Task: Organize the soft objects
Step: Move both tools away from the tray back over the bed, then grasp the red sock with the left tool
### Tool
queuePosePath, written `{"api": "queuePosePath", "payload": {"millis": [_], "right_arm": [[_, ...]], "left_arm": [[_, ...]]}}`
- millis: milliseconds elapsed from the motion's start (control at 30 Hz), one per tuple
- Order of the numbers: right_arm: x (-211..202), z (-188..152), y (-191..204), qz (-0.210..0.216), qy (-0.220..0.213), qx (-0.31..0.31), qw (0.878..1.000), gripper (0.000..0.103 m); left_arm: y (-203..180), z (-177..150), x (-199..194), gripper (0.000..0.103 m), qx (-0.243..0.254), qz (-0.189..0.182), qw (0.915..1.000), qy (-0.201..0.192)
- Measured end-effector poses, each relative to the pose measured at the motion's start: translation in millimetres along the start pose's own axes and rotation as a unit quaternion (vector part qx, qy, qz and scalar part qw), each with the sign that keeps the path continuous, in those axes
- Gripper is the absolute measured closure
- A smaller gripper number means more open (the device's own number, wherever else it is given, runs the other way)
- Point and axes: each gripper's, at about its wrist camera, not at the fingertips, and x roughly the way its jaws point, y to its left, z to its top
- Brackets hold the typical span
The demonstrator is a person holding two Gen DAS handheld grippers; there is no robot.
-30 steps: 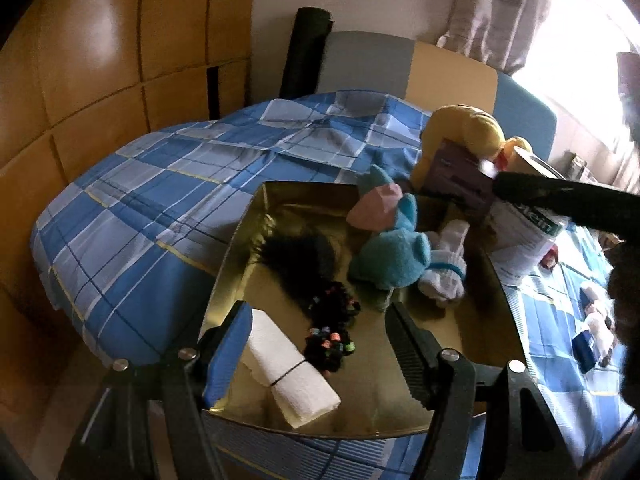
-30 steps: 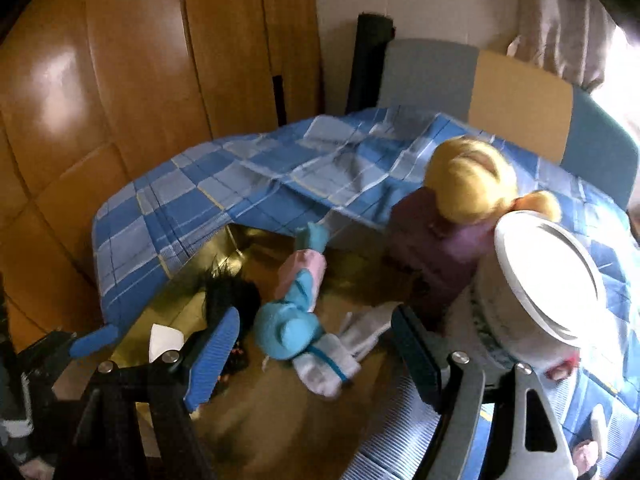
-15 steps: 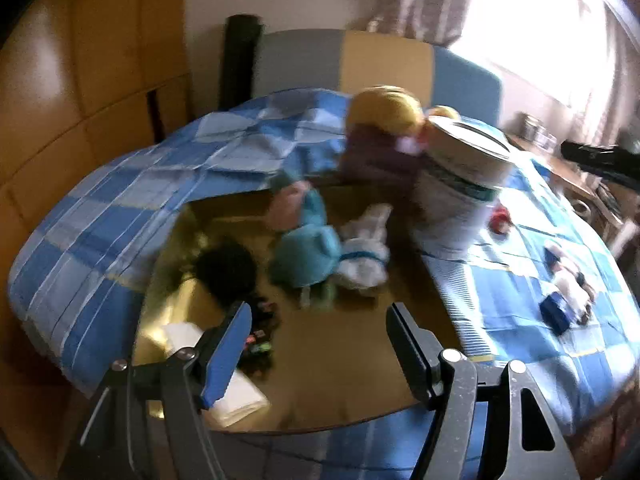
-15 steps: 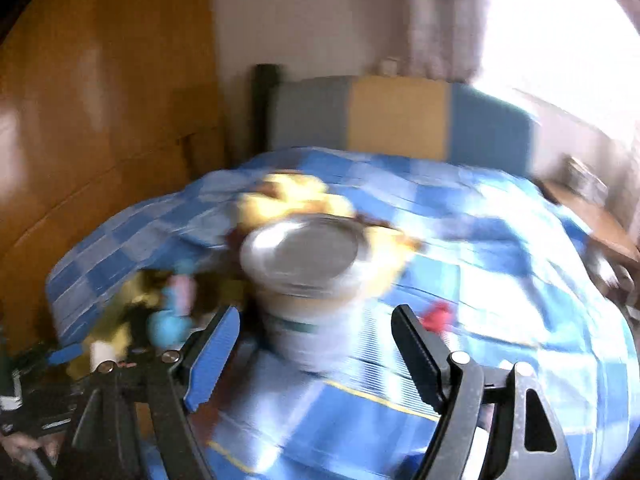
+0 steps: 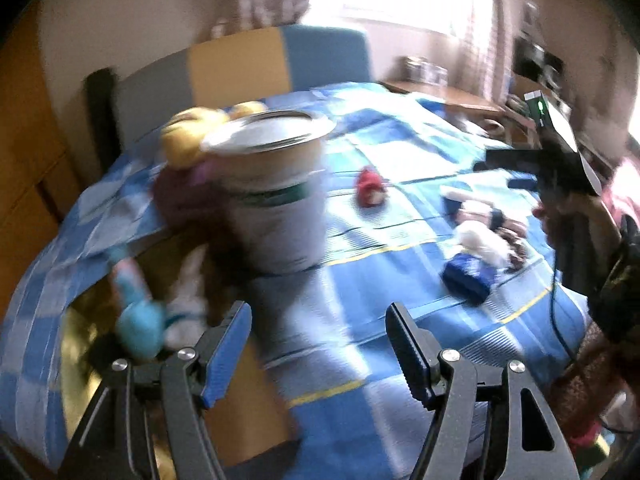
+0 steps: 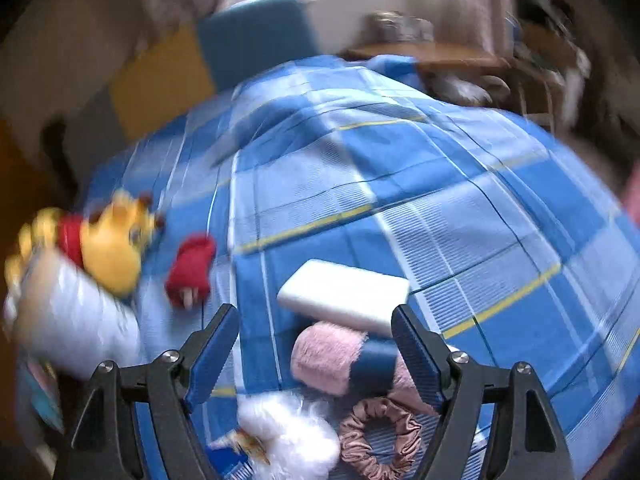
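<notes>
- Left gripper [image 5: 318, 338] hangs with its jaws spread wide and nothing between them, above the blue checked bedspread [image 5: 360, 300] near the edge of a gold tray [image 5: 80, 332].
- Right gripper [image 6: 316, 340] is likewise spread wide and empty, poised over a cluster of soft items on the same bedspread [image 6: 440, 208].
- Between the right gripper's fingers lies a pink fluffy roll [image 6: 326, 354] with a dark blue band around it; just beyond it rests a white rectangular block [image 6: 344, 294].
- A white furry item [image 6: 288, 436] and a dusty-pink scrunchie [image 6: 380, 436] lie side by side at the near edge of the right wrist view.
- A small red plush [image 6: 190, 272] sits apart to the left, near a yellow plush with a red collar [image 6: 108, 248] that is partly behind a white tin.
- In the left wrist view that tin [image 5: 276, 200], lidded and upright, stands on the bedspread beside the tray; a yellow-headed doll [image 5: 188, 144] leans against its far side.
- A turquoise plush [image 5: 140, 320] and a white sock [image 5: 188, 292] lie in the tray, both blurred.
- Further right, a dark blue soft item [image 5: 466, 276] touches the white-and-pink cluster.
</notes>
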Motion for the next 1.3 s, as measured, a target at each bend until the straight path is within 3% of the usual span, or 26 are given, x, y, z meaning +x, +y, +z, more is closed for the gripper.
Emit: {"api": "queuePosePath", "payload": {"millis": [67, 133, 233, 433, 667, 833, 933, 967, 1033, 1100, 1300], "right_arm": [[-6, 2, -15, 0.000, -0.008, 0.030, 1.000, 0.023], [-7, 3, -27, 0.010, -0.003, 0.061, 0.998, 0.023], [-8, 6, -37, 0.022, -0.004, 0.091, 0.996, 0.023], [-14, 8, -40, 0.054, -0.013, 0.109, 0.993, 0.023], [-16, 8, -34, 0.084, -0.014, 0.100, 0.991, 0.023], [-17, 7, -32, 0.099, -0.015, 0.098, 0.990, 0.023], [-20, 7, -37, 0.103, -0.022, 0.110, 0.988, 0.023], [-20, 7, -38, 0.103, -0.022, 0.113, 0.988, 0.023], [-20, 8, -39, 0.101, -0.024, 0.117, 0.988, 0.023], [-20, 8, -38, 0.096, -0.027, 0.112, 0.989, 0.023], [-21, 10, -39, 0.083, -0.037, 0.106, 0.990, 0.023]], "left_arm": [[-21, 17, 15, 0.035, 0.018, -0.020, 0.9996, 0.002], [-42, 33, 33, 0.045, 0.040, -0.036, 0.9985, 0.004], [-67, 58, 68, 0.048, 0.060, -0.061, 0.9962, 0.018], [-93, 106, 147, 0.054, 0.072, -0.042, 0.9954, 0.047], [-81, 154, 222, 0.054, 0.014, -0.020, 0.9982, 0.055], [-73, 168, 272, 0.047, -0.009, 0.009, 0.9968, 0.079], [-76, 166, 296, 0.047, 0.009, 0.019, 0.9951, 0.096], [-77, 165, 301, 0.049, 0.014, 0.023, 0.9944, 0.102], [-78, 160, 311, 0.070, 0.023, 0.030, 0.9925, 0.116], [-82, 156, 306, 0.079, 0.034, 0.030, 0.9941, 0.098], [-80, 130, 255, 0.080, 0.017, -0.022, 0.9965, 0.079]]}}
